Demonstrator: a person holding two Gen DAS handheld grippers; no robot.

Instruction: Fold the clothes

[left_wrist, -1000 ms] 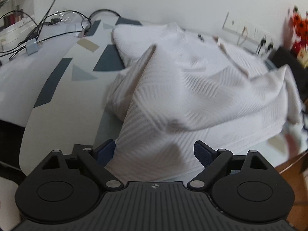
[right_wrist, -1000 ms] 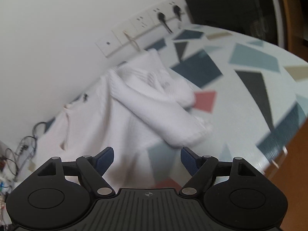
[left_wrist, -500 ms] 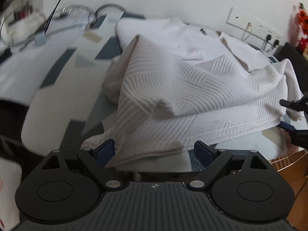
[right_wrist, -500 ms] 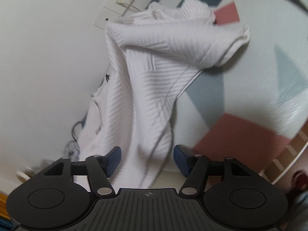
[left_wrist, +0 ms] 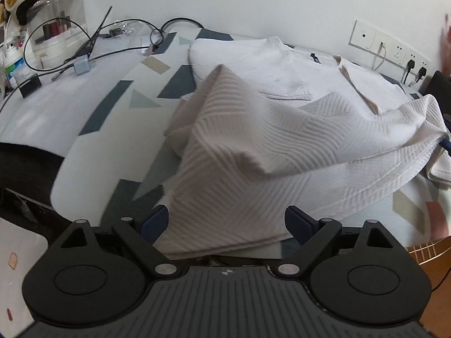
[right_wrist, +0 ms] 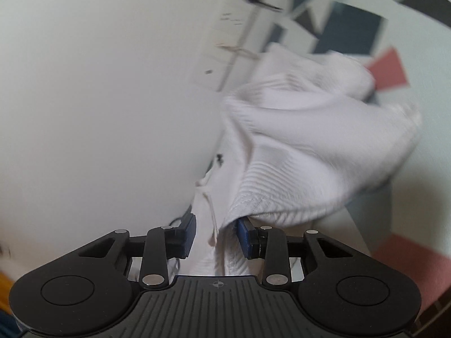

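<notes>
Right wrist: right gripper (right_wrist: 215,235) jaws have narrowed around the garment (right_wrist: 310,152) hem since earlier. Left gripper (left_wrist: 227,221) jaws remain spread wide.

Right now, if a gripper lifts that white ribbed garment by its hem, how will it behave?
The white ribbed garment probably sags; it already drapes in soft folds. Its thick knit suggests moderate weight. The textured ribs probably grip the right gripper pads rather than slip.

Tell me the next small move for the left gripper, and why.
Probably close the left gripper: its fingers stand wide open around the hem of the white ribbed garment, while the right gripper is already narrowed on the far edge.
</notes>
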